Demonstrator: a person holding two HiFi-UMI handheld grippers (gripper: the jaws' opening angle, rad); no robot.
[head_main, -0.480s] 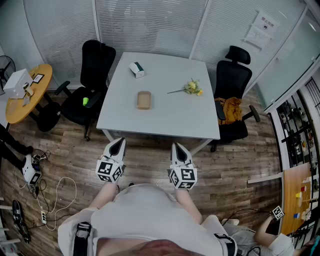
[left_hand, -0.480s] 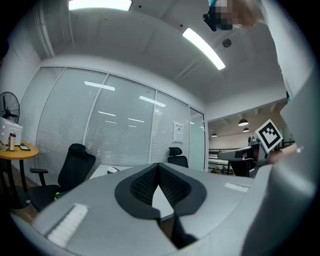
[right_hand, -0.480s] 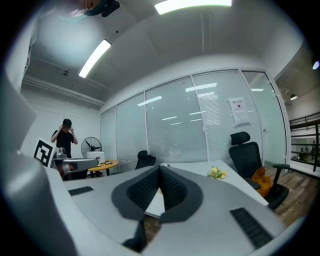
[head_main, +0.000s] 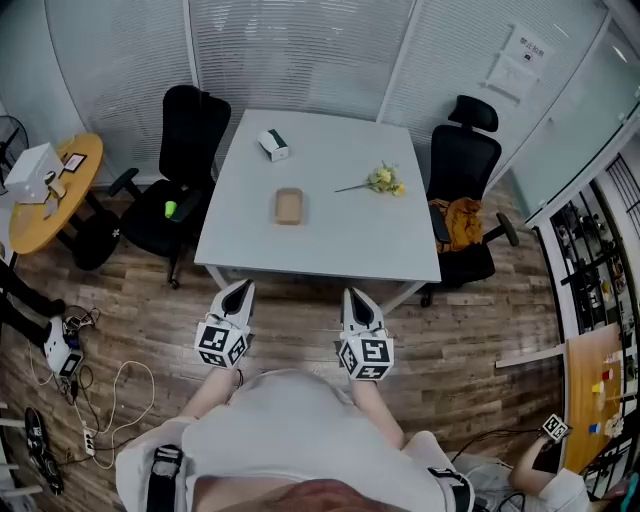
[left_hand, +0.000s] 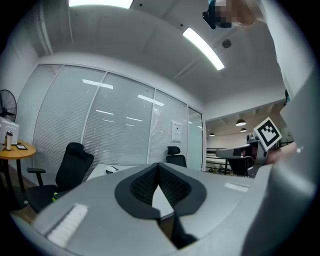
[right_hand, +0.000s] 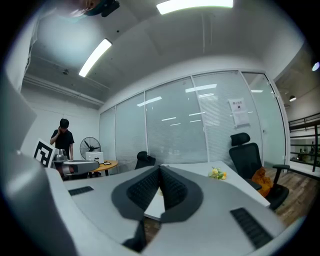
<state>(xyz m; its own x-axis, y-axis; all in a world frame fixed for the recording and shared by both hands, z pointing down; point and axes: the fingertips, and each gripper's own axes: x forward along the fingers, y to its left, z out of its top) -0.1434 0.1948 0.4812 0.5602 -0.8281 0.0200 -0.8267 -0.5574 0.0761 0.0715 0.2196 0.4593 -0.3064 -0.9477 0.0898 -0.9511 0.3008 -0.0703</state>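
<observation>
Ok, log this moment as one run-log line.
left gripper: shut, empty | right gripper: shut, empty | both: short of white table | on table: brown tray, flowers, box

Desk (head_main: 340, 240): mid-room, ahead of both tongs.
On desk: box (head_main: 272, 142) near far left corner; tray (head_main: 288, 206) left of middle, nearer than box; flowers (head_main: 384, 179) right of tray, well apart from it.
Left chair (head_main: 190, 140): against desk's left side.
Right chair (head_main: 465, 165): against desk's right side.
Round desk (head_main: 45, 200): far left, beyond left chair.
Left tongs (head_main: 237, 290), right tongs (head_main: 357, 298): side by side above floor (head_main: 300, 320), just short of desk's near edge.
</observation>
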